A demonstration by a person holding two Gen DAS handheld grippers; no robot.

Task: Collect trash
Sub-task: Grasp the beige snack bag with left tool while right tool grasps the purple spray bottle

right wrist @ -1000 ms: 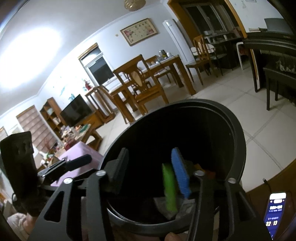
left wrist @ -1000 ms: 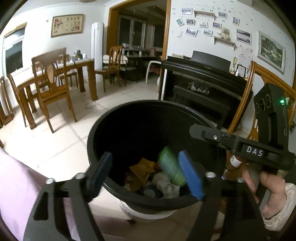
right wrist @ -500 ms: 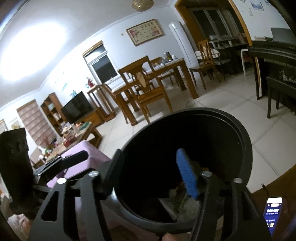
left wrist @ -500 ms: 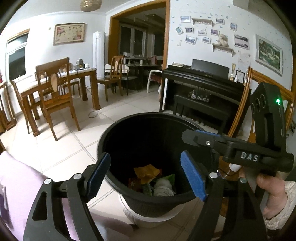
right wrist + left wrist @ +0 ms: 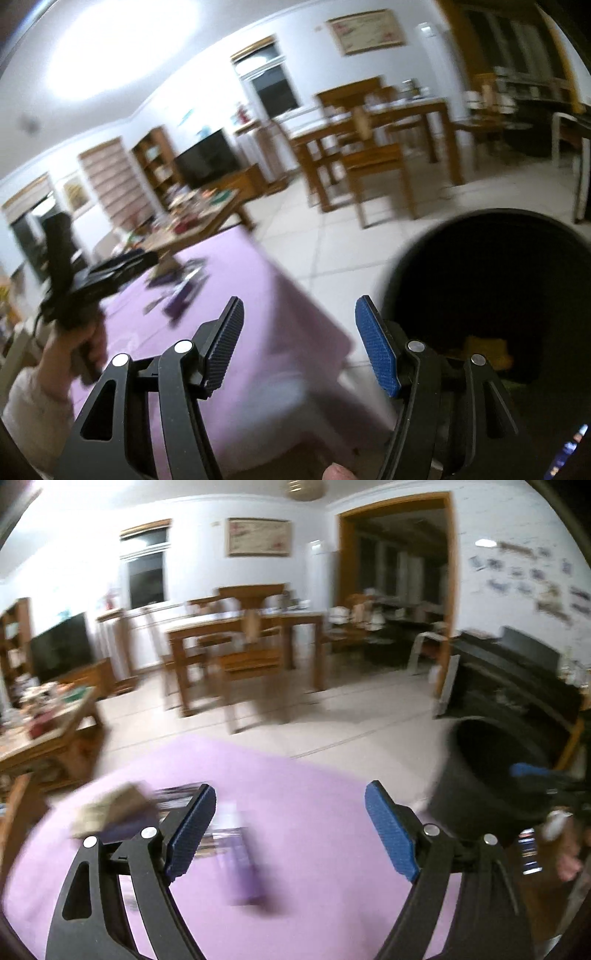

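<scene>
My left gripper (image 5: 290,829) is open and empty above a table with a purple cloth (image 5: 314,812). A purple tube-like item (image 5: 240,864) lies on the cloth between its fingers, blurred. A brownish crumpled item (image 5: 110,808) and flat wrappers (image 5: 177,794) lie to the left. The black trash bin (image 5: 491,775) stands at the right, off the table. My right gripper (image 5: 299,343) is open and empty over the cloth's corner (image 5: 258,314), left of the bin (image 5: 491,288), which holds yellow trash (image 5: 487,350). The left gripper also shows in the right wrist view (image 5: 110,273).
A cluttered low wooden table (image 5: 44,720) stands at the left. A dining table with chairs (image 5: 243,642) is across the tiled floor. A dark piano (image 5: 517,679) is behind the bin. A phone (image 5: 530,853) shows at the right edge.
Both grippers have swung left, away from the bin's mouth and over the purple table. The green item the right gripper held a second ago is gone from its fingers.
</scene>
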